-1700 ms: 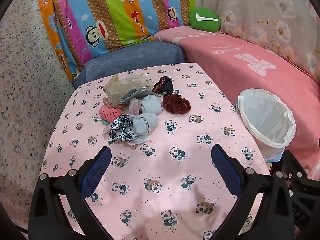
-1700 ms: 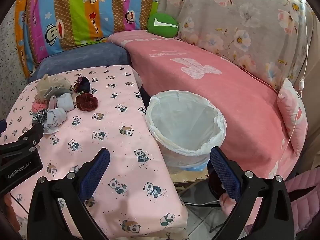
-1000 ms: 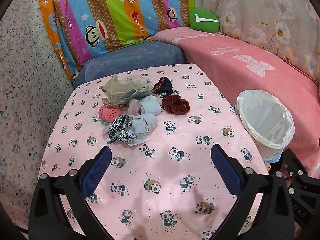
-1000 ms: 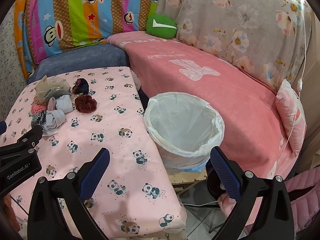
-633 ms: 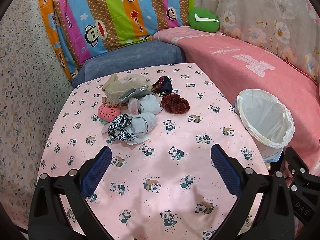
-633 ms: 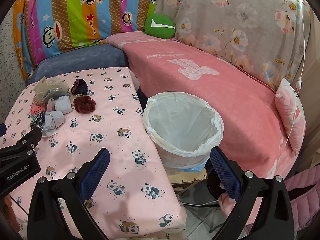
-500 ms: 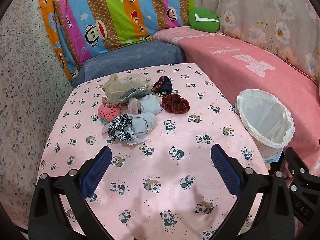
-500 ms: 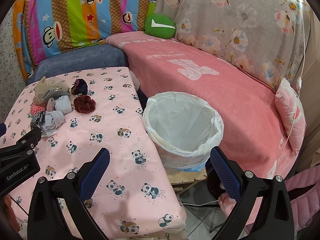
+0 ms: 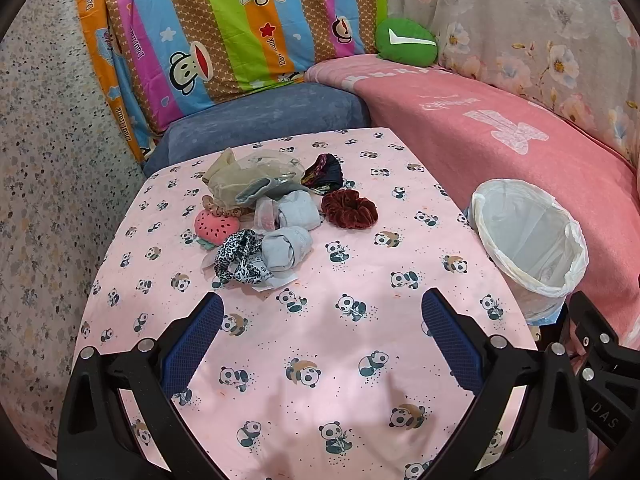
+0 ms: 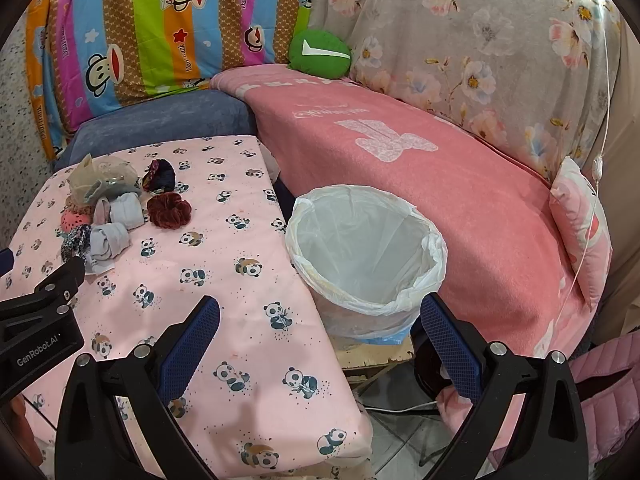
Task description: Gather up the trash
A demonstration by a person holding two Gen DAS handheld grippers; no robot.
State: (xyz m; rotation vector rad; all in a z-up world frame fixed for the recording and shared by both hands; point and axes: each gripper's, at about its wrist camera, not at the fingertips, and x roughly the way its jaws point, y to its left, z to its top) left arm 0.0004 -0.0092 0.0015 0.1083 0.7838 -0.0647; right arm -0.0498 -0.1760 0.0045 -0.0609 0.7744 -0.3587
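A table [image 9: 320,360] under a pink panda cloth stands against a pink sofa [image 10: 460,200]. Both the left gripper [image 9: 322,320] and right gripper [image 10: 320,320] gape wide, holding nothing. The trash pile [image 9: 272,216] lies at the table's far side, the lined bin [image 10: 366,256] just beside the table.

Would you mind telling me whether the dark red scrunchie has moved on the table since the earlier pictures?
No. The scrunchie sits in the same spot beside the grey socks, with the same panda print below it; only the camera has shifted slightly.

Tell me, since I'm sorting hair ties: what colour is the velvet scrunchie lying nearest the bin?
Dark red, a burgundy velvet scrunchie; it shows best in the left wrist view.
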